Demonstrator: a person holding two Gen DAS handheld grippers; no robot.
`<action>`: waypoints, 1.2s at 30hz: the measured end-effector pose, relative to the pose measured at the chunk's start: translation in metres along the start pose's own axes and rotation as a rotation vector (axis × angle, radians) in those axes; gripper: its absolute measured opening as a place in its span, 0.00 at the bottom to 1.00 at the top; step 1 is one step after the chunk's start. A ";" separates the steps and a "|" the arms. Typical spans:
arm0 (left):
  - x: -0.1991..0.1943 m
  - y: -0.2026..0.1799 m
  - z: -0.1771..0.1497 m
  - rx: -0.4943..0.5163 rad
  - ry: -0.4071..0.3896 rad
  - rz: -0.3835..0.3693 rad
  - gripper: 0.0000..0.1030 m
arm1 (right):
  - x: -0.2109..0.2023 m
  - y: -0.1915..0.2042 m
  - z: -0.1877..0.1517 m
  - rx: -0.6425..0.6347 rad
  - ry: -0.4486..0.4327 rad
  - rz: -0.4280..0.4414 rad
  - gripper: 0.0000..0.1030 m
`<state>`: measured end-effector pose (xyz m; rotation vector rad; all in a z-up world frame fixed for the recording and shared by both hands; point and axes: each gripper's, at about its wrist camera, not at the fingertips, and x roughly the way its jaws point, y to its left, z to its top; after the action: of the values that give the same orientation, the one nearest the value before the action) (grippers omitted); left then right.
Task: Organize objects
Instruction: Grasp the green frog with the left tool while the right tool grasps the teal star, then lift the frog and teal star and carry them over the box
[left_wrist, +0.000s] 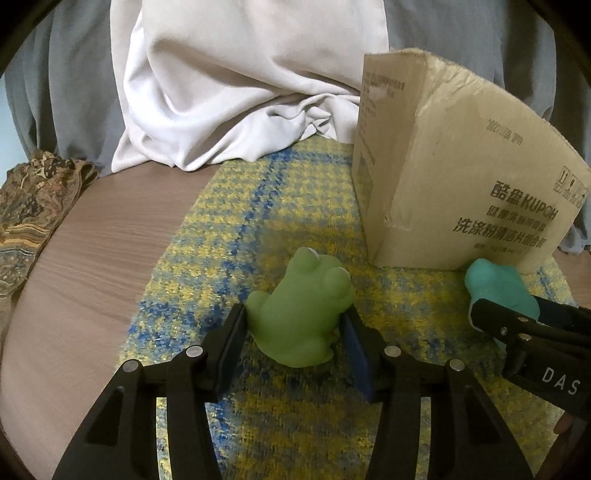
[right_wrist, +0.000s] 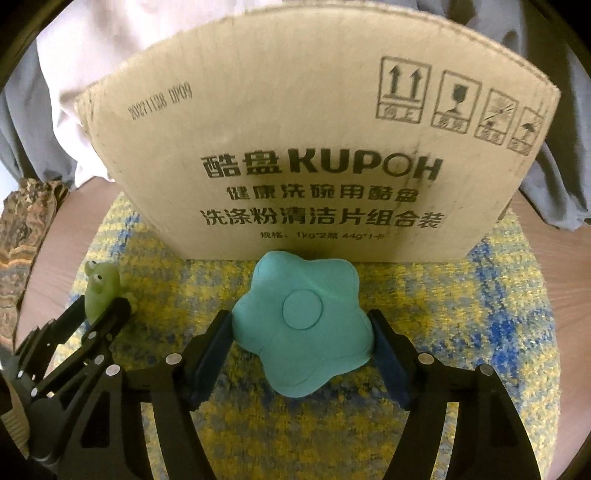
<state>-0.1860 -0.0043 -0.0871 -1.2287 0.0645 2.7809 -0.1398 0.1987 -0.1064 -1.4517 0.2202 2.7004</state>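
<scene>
A light green toy frog (left_wrist: 301, 312) sits between the fingers of my left gripper (left_wrist: 295, 325), which is shut on it, on a yellow and blue mat (left_wrist: 258, 206). The frog also shows in the right wrist view (right_wrist: 100, 290), held by the left gripper (right_wrist: 99, 314). My right gripper (right_wrist: 301, 332) is shut on a teal star-shaped soft toy (right_wrist: 301, 325). The star also shows in the left wrist view (left_wrist: 498, 288), with the right gripper (left_wrist: 491, 314) on it. A cardboard box (right_wrist: 295, 147) printed KUPOH stands just behind both toys; it also shows in the left wrist view (left_wrist: 443, 166).
The mat (right_wrist: 498, 295) lies on a brown wooden table (left_wrist: 92, 258). White cloth (left_wrist: 240, 92) is heaped at the back, against grey-blue fabric (left_wrist: 55, 92). A patterned brown cloth (left_wrist: 33, 206) lies at the table's left edge.
</scene>
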 end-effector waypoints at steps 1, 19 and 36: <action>-0.002 0.000 0.000 0.000 -0.003 0.001 0.49 | -0.003 0.000 0.000 0.001 -0.006 -0.001 0.70; -0.052 -0.035 0.006 0.038 -0.088 -0.008 0.49 | -0.045 -0.007 0.011 0.032 -0.112 -0.022 0.70; -0.095 -0.064 0.026 0.066 -0.167 -0.044 0.49 | -0.099 -0.025 0.015 0.049 -0.230 -0.035 0.70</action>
<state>-0.1344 0.0538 0.0011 -0.9678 0.1142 2.8068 -0.0946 0.2263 -0.0177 -1.1094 0.2420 2.7817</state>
